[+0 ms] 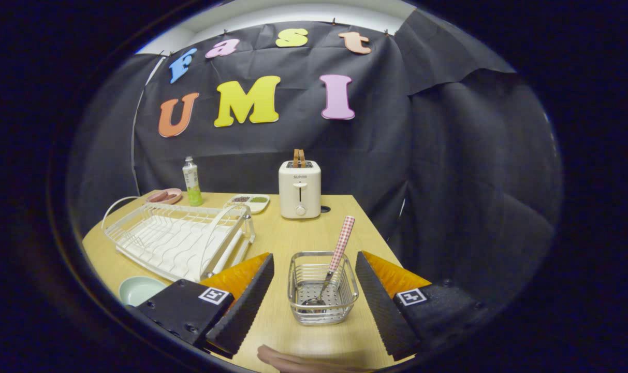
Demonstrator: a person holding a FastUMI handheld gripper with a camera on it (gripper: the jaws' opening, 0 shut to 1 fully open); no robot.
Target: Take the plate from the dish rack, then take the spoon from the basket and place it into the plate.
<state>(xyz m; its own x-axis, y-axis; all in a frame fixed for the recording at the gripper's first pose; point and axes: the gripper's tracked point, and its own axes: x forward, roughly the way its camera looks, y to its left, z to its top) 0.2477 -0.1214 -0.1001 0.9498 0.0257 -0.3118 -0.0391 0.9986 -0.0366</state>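
1. Standing wide apart, gripper (pixel 314 290) fingers flank the basket (pixel 322 287), gripping nothing.
2. Spoon (pixel 336 257) leans inside basket (checked handle up).
3. Plate (pixel 139 289) left of basket, beside dish rack (pixel 176 238).

Your gripper (pixel 314 298) has its two fingers (pixel 244 305) spread wide apart, pressing on nothing; your hand (pixel 293 361) shows just below them.

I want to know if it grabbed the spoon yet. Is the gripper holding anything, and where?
Nothing is held. The gripper is open, its fingers on either side of the basket, apart from it. The spoon leans inside, untouched.
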